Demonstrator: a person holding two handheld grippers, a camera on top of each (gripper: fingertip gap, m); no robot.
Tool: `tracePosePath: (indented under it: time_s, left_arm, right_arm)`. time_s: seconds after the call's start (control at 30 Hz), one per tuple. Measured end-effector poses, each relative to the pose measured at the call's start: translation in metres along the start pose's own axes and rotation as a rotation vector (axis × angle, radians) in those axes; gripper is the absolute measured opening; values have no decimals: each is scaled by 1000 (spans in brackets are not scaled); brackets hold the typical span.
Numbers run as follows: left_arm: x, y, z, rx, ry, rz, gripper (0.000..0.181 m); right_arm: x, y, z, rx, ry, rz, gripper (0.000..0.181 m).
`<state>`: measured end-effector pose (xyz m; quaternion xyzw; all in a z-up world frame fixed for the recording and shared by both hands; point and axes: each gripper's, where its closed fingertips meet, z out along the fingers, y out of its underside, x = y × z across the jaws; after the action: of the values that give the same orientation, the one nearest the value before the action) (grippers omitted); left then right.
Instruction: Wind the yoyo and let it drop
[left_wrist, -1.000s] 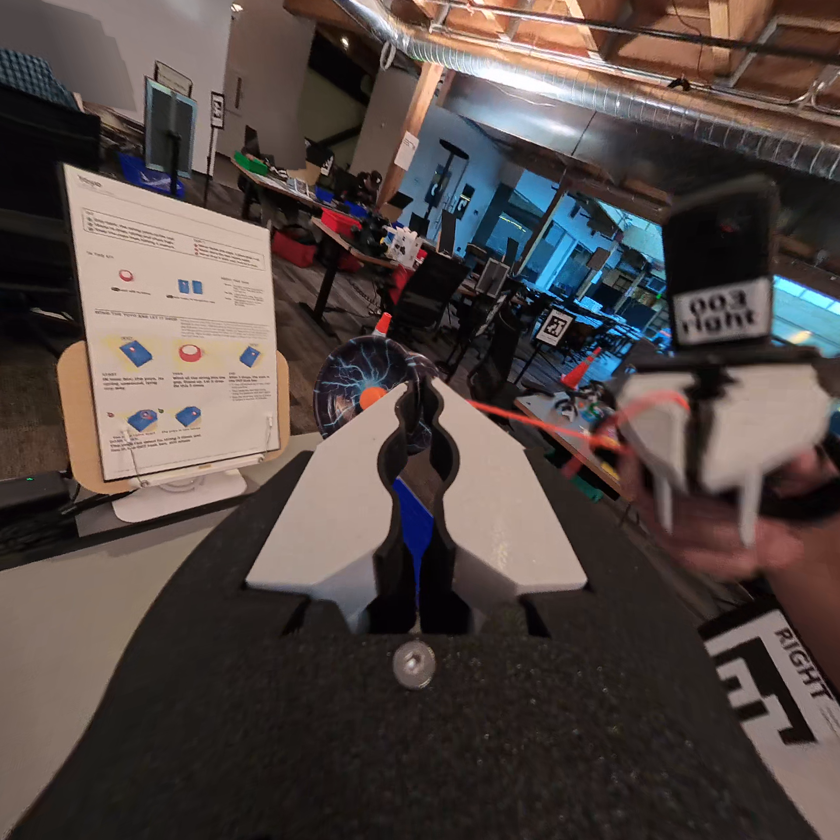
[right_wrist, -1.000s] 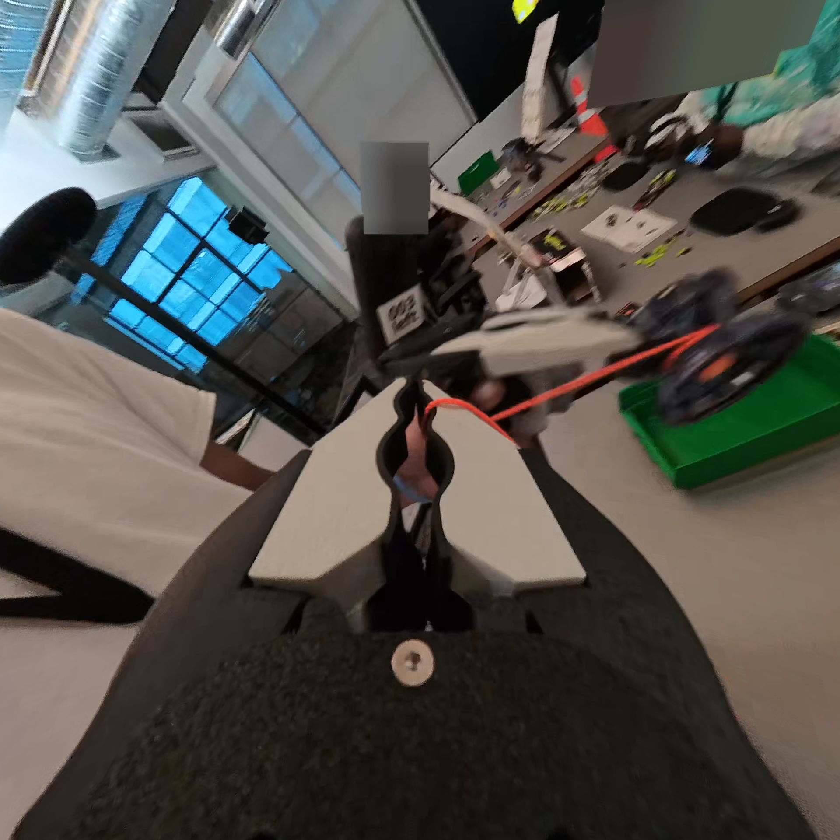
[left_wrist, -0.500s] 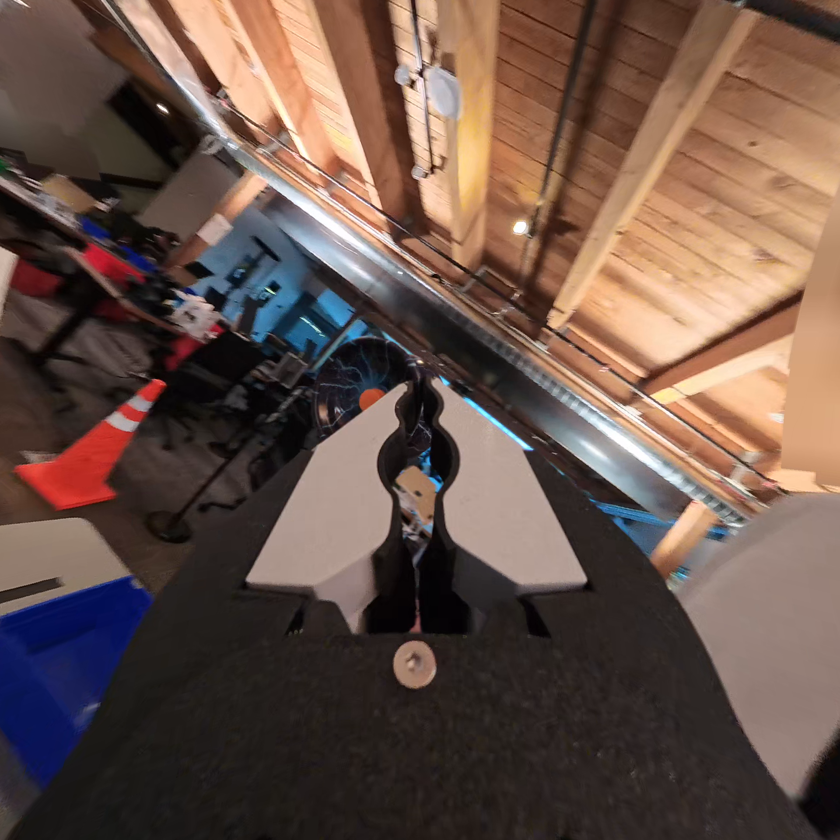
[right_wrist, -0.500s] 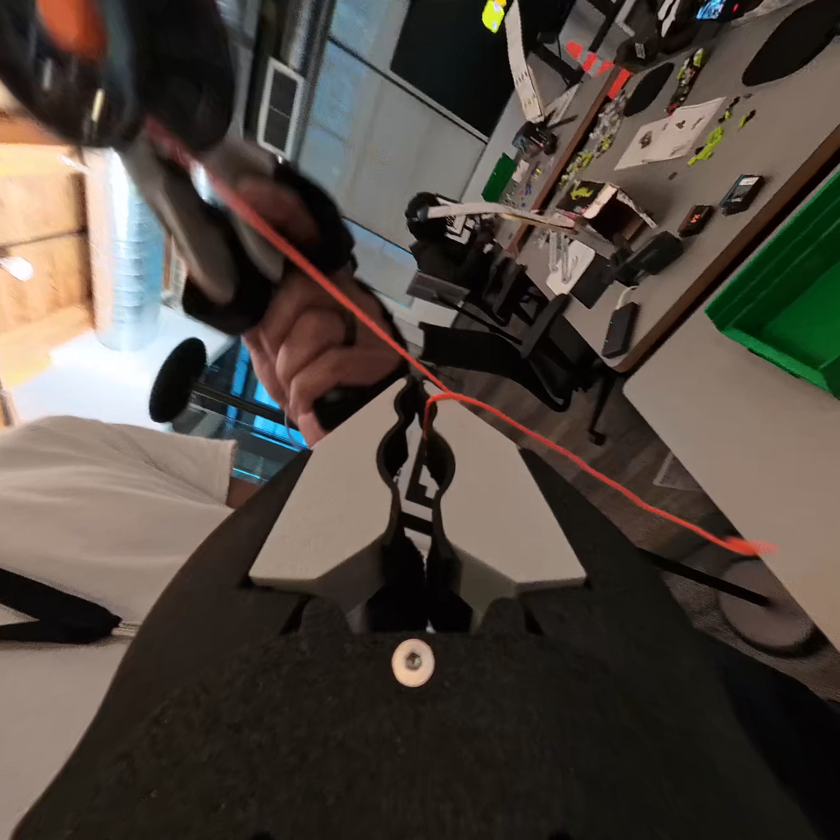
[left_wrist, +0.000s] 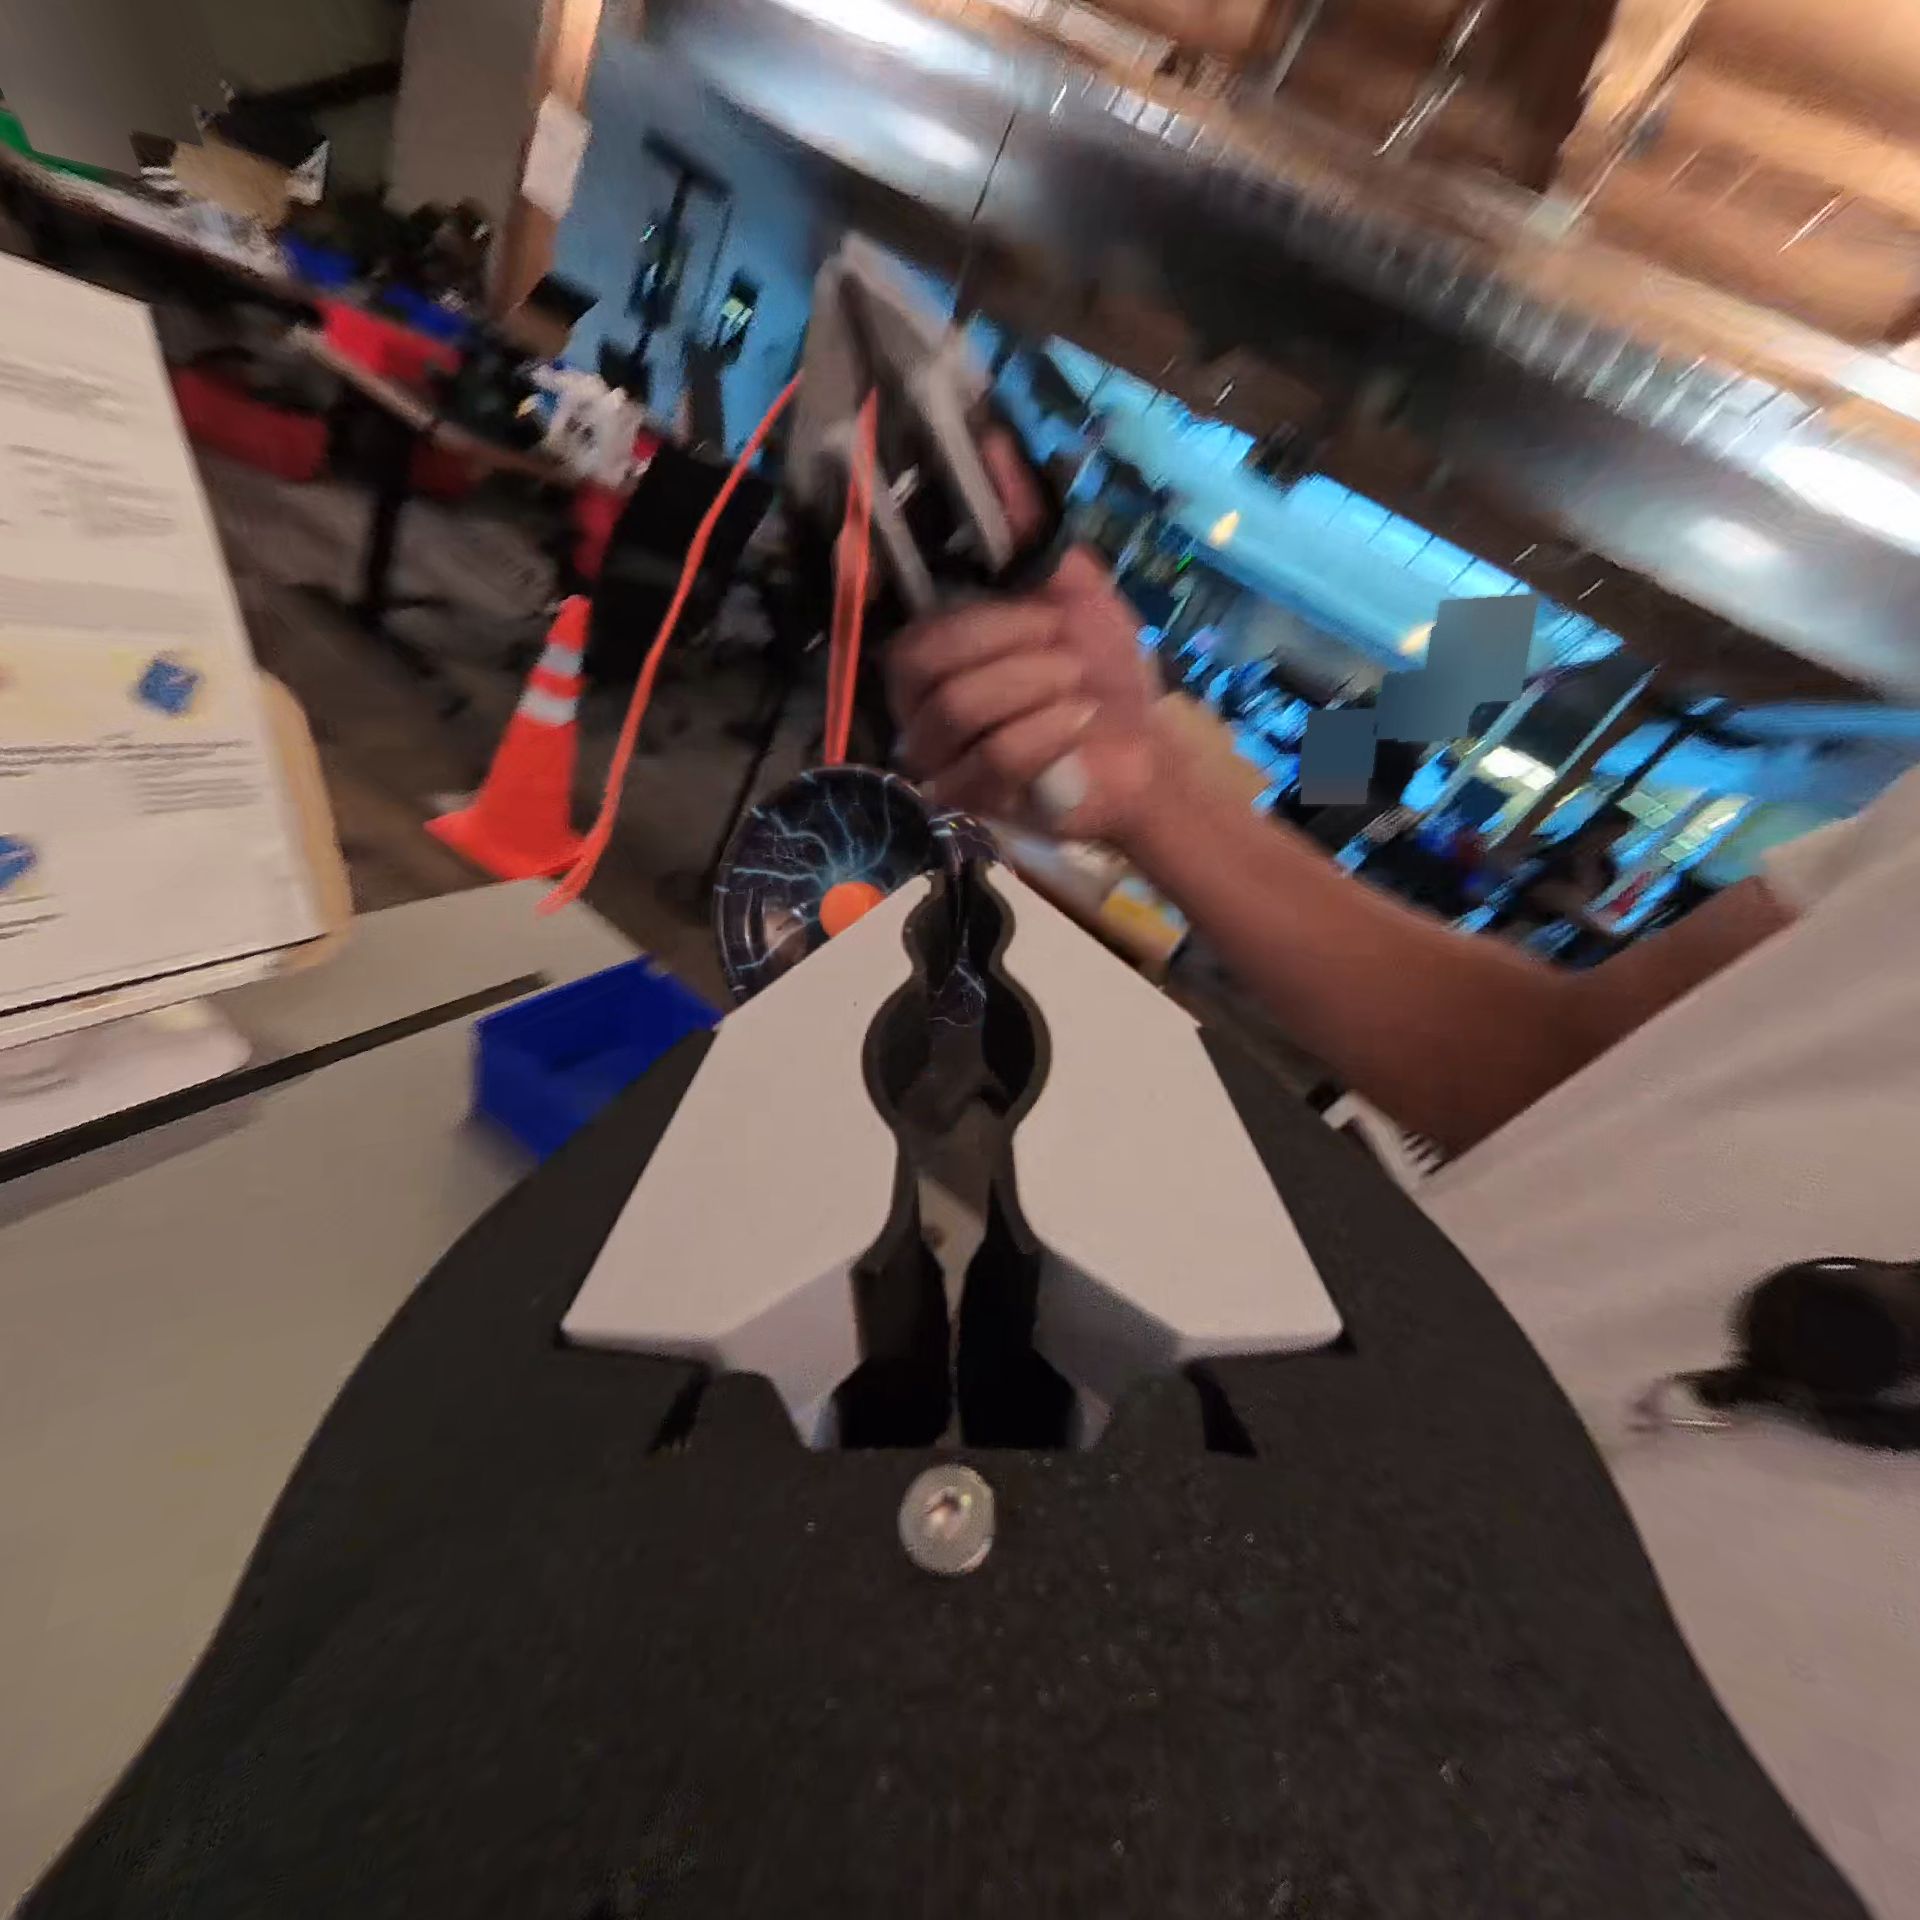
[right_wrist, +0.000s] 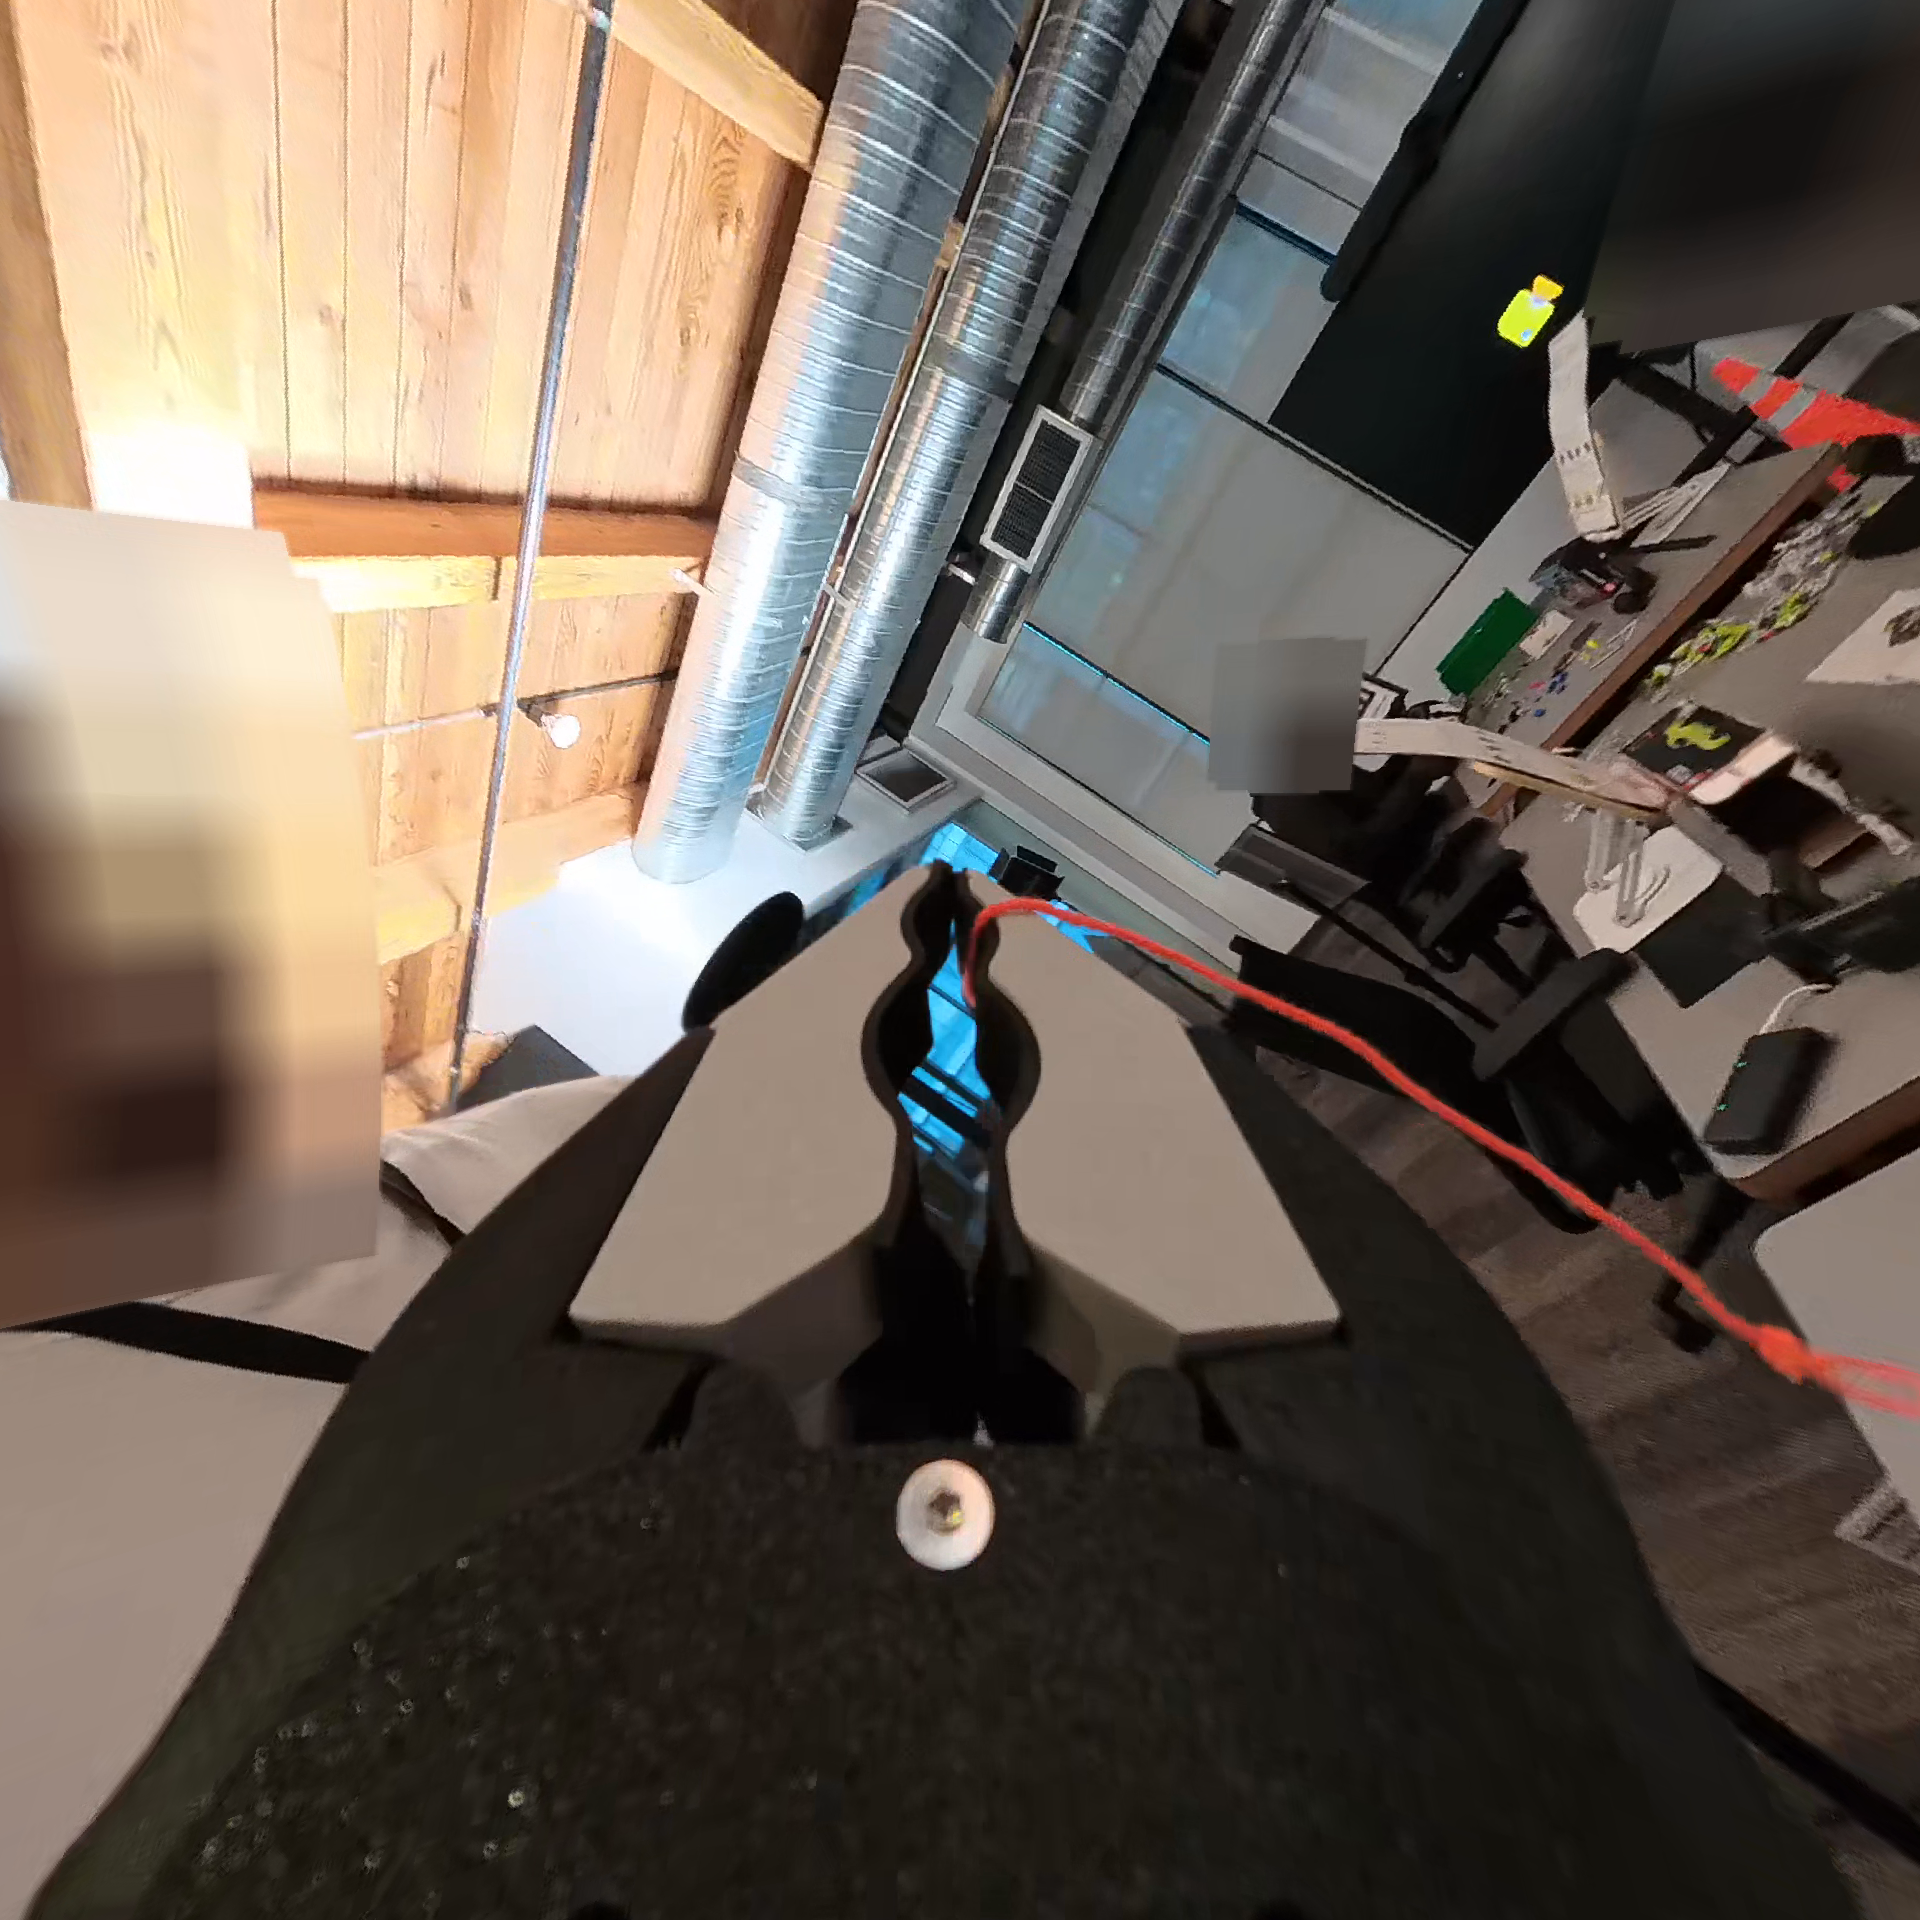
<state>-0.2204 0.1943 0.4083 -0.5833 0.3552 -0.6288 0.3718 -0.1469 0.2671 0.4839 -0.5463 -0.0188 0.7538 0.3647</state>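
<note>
My left gripper (left_wrist: 951, 883) is shut on the yoyo (left_wrist: 821, 883), a dark disc with blue lightning marks and an orange hub, held in the air at the fingertips. An orange string (left_wrist: 847, 603) runs up from the yoyo to my right gripper (left_wrist: 883, 457), which a hand (left_wrist: 1018, 696) holds above it; a loose strand (left_wrist: 665, 665) hangs down left. In the right wrist view my right gripper (right_wrist: 951, 883) is shut on the orange string (right_wrist: 1351, 1049), which trails down right to a knotted loop (right_wrist: 1787, 1356). The yoyo is not in that view.
A grey table (left_wrist: 156, 1299) lies below, with a white instruction sheet (left_wrist: 114, 665) on a stand at left and a blue bin (left_wrist: 582, 1039) by the edge. An orange cone (left_wrist: 535, 748) stands on the floor. The person's arm (left_wrist: 1403, 987) crosses at right. Desks (right_wrist: 1662, 727) fill the far right. My hands' fingertips stand some 12 cm from each other.
My left gripper has swung down from facing the ceiling to facing the table, yoyo still held. My right gripper has moved above the yoyo, tilted up toward the ceiling, carrying the string round.
</note>
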Motion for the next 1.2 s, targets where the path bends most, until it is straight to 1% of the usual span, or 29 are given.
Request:
tracePosePath:
  time_s: [0.07, 0.13, 0.2, 0.23, 0.27, 0.33, 0.4, 0.47, 0.53, 0.57, 0.63, 0.67, 0.73, 0.77, 0.83, 0.87, 0.9, 0.97, 1.0, 1.03, 1.07, 1.13, 1.2]
  left_arm:
    - [-18, 14, 7, -81, -89, 70, 0]
    - [-37, 23, 14, -148, -175, 139, 0]
    - [-62, 29, 18, -218, -292, 221, 0]
    - [-74, 28, 20, -228, -342, 235, 0]
    - [-85, 23, 21, -208, -378, 223, 0]
    - [-102, 5, 23, -120, -424, 148, 0]
    - [-116, -17, 24, -13, -448, 66, 0]
    - [-121, -42, 25, 101, -422, -16, 0]
    - [-114, -66, 28, 191, -330, -97, 0]
    - [-109, -77, 29, 228, -288, -123, 0]
    - [-97, -91, 32, 246, -229, -125, 0]
    - [-92, -95, 33, 240, -216, -110, 0]
    - [-80, -103, 34, 232, -197, -78, 0]
    - [-75, -107, 33, 234, -193, -65, 0]
    - [-67, -114, 32, 233, -183, -40, 0]
    - [-63, -118, 31, 232, -178, -29, 0]
    - [-58, -121, 31, 239, -170, -21, 0]
    - [-50, -127, 31, 257, -148, -13, 0]
    - [-47, -129, 32, 263, -140, -12, 0]
    - [-44, -130, 33, 269, -130, -12, 0]
    - [-41, -131, 33, 277, -119, -16, 0]
    - [-35, -130, 37, 282, -85, -36, 0]
    - [-26, -127, 41, 285, -45, -44, 0]
  right_arm:
    - [-16, 0, 9, -25, 14, -60, 0]
    - [-32, 3, 18, -41, 33, -119, 0]
    - [-50, 14, 28, -81, 42, -180, 0]
    - [-57, 20, 33, -102, 69, -225, 0]
    - [-63, 28, 37, -132, 91, -266, 0]
    - [-72, 48, 44, -192, 128, -326, 0]
    - [-69, 71, 46, -249, 170, -332, 0]
    - [-57, 99, 45, -316, 204, -306, 0]
    - [-32, 129, 40, -387, 257, -257, 0]
    - [-19, 142, 36, -413, 282, -218, 0]
    - [10, 165, 23, -473, 362, -180, 0]
    - [24, 170, 16, -486, 415, -192, 0]
    - [41, 169, 3, -448, 476, -216, 0]
    - [51, 168, -9, -432, 520, -230, 0]
    - [70, 175, -40, -410, 598, -215, 27]
    - [77, 182, -57, -386, 612, -180, 29]
    - [86, 188, -77, -355, 639, -117, 36]
    - [103, 203, -116, -317, 683, 53, 67]
    - [103, 207, -127, -291, 661, 132, 73]
    - [97, 203, -129, -234, 602, 197, 74]
    - [87, 192, -125, -166, 526, 241, 76]
    - [60, 157, -98, -42, 353, 271, 76]
    - [27, 116, -61, 73, 121, 351, 73]
